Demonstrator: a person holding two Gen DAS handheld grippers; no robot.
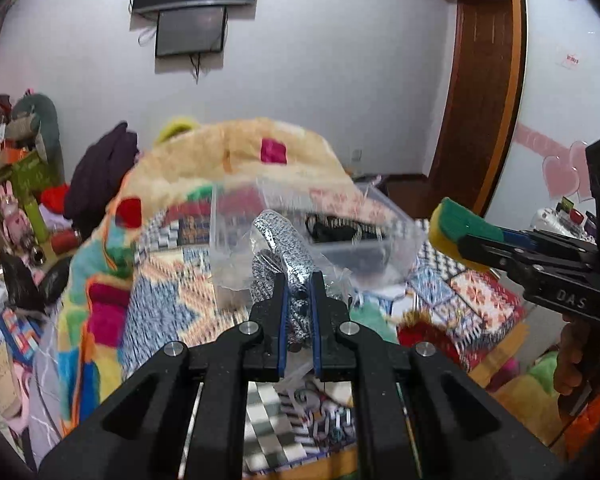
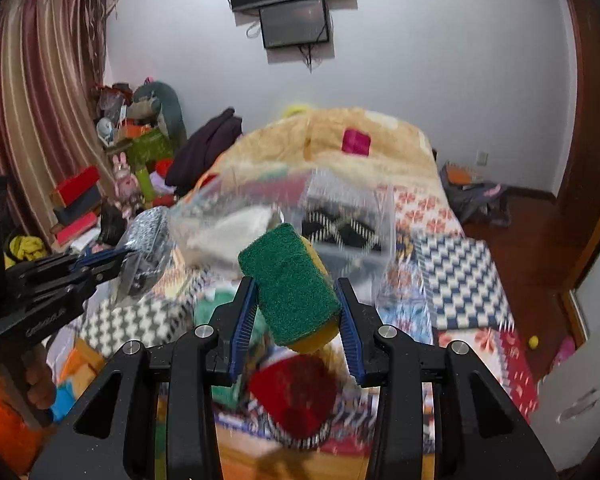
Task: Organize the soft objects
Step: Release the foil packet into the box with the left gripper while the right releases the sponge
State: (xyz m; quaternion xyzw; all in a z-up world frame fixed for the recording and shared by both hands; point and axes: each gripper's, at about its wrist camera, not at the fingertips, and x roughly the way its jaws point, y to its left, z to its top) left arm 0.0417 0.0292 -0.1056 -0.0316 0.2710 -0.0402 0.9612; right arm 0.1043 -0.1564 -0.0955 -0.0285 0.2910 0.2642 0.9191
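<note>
Clamping bagged cloth (image 1: 284, 248): left gripper (image 1: 299, 280) | right gripper (image 2: 298, 284) pinching sponge (image 2: 290, 286) | bin (image 1: 340, 232) behind

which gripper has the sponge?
The right gripper: a green-and-yellow sponge sits between its fingers. The left gripper instead pinches a clear bag holding speckled fabric.

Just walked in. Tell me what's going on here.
A person is sorting soft things over a bed, a gripper in each hand. The left gripper is shut on a speckled knit item in a clear plastic bag. The right gripper holds a green and yellow sponge. Both hang above a clear plastic bin on the patterned bedspread.
</note>
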